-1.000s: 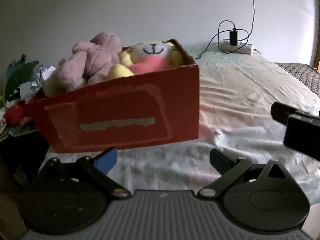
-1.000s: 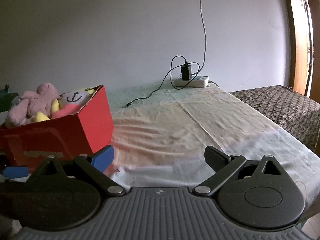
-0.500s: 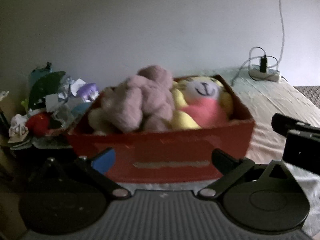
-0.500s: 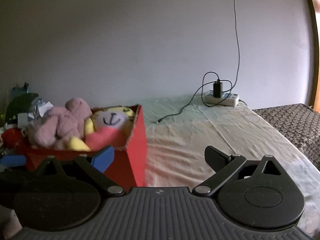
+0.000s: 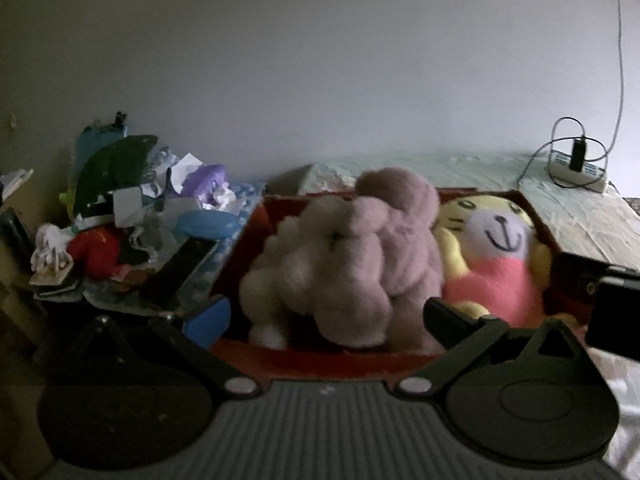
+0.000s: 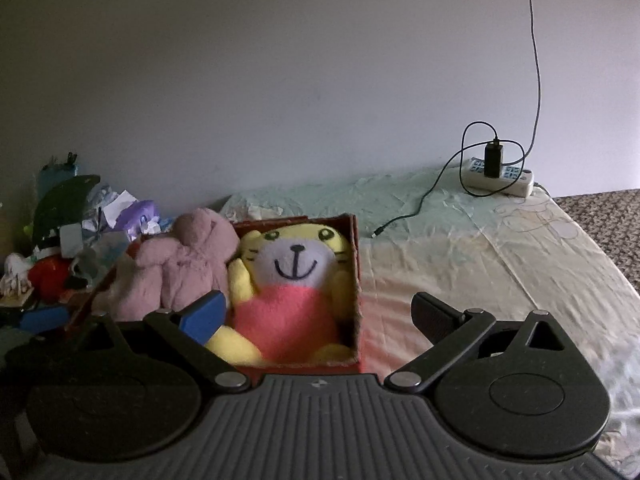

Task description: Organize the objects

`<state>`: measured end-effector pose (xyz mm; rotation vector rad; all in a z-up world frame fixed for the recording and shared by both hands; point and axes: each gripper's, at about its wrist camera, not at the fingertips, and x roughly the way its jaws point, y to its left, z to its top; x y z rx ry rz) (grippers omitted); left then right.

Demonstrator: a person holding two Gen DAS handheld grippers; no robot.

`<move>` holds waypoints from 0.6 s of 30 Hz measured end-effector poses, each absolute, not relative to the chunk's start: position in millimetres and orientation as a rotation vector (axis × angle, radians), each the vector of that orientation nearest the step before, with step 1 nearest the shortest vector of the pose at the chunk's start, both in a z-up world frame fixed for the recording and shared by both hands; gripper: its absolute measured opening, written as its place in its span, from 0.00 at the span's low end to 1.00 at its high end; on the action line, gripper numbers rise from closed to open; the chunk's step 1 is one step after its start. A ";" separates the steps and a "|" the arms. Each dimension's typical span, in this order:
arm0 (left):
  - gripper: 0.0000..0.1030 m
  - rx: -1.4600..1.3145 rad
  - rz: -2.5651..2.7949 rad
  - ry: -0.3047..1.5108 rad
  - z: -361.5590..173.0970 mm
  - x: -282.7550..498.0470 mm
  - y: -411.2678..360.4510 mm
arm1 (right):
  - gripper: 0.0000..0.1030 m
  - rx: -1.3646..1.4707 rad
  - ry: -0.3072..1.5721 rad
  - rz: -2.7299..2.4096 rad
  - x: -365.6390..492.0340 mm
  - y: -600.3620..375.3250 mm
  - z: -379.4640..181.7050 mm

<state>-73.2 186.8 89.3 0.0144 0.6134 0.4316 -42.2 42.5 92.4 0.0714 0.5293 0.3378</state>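
Two hand-held grippers: left hand-held gripper [image 5: 326, 316] and right hand-held gripper [image 6: 318, 310], both released, holding nothing.
Box: red box [image 6: 355, 280] on the bed [image 6: 480, 264], left of centre.
Contents: mauve plush [image 5: 352, 256] at 9 o'clock, yellow tiger plush [image 6: 294, 284] at 3 o'clock.
Change: both views now look down into the box, closer than a second ago.
Meaning: toys appear stowed; clutter [image 5: 132, 232] at 9 o'clock untouched.

In the box [image 6: 355, 280] on the bed sheet [image 6: 480, 264], 2 plush toys lie side by side, the bunny [image 6: 184, 268] left of the tiger [image 6: 292, 284], with a clutter pile [image 6: 68, 248] left of the box and a power strip [image 6: 500, 178] far behind on the right.
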 end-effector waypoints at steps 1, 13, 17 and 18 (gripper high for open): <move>1.00 0.019 0.436 0.615 89.4 -70.6 188.6 | 0.98 0.057 0.527 0.331 -40.4 45.6 92.6; 1.00 0.001 0.443 0.654 81.2 -55.3 210.9 | 0.98 -0.011 0.556 0.357 -19.1 69.9 88.0; 1.00 0.006 0.433 0.669 78.3 -53.1 212.7 | 0.98 -0.028 0.571 0.367 -15.6 75.6 85.9; 1.00 0.000 0.429 0.673 78.0 -52.8 214.1 | 0.98 -0.027 0.570 0.366 -15.4 75.8 85.5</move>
